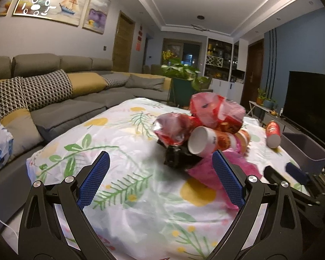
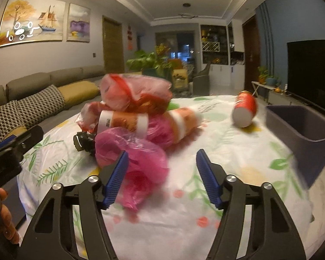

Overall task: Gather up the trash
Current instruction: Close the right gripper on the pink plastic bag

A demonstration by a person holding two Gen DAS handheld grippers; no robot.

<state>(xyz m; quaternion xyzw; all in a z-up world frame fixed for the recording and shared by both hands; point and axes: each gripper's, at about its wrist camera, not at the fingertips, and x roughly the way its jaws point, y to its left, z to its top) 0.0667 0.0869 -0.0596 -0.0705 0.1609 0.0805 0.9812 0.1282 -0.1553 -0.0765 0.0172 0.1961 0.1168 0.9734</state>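
**Both grippers spread and empty, facing the trash pile**

The left hand-held gripper (image 1: pixel 160 169) has its blue pads spread wide with nothing between them. Just ahead of it, slightly toward its right pad, sits the trash pile (image 1: pixel 201 130): a paper cup (image 1: pixel 208 142) on its side with the mouth facing the gripper, a crumpled black wrapper (image 1: pixel 175 159) under it, red plastic bags (image 1: pixel 216 110) on top.

The right hand-held gripper (image 2: pixel 160 173) is likewise released and empty. A pink plastic bag (image 2: pixel 132 164) lies right at its left pad, partly inside the gap. Farther off to its right a lone red cup (image 2: pixel 244 111) lies tipped over, and beyond that, at the worktop (image 2: pixel 205 195) edge, stands a grey bin (image 2: pixel 301 127).

My reading: this is the reach stage, nothing yet grasped. The pink bag looks the nearest candidate; the right gripper would need to shift left to centre the bag, close on the soft plastic, then carry it rightward to the bin.
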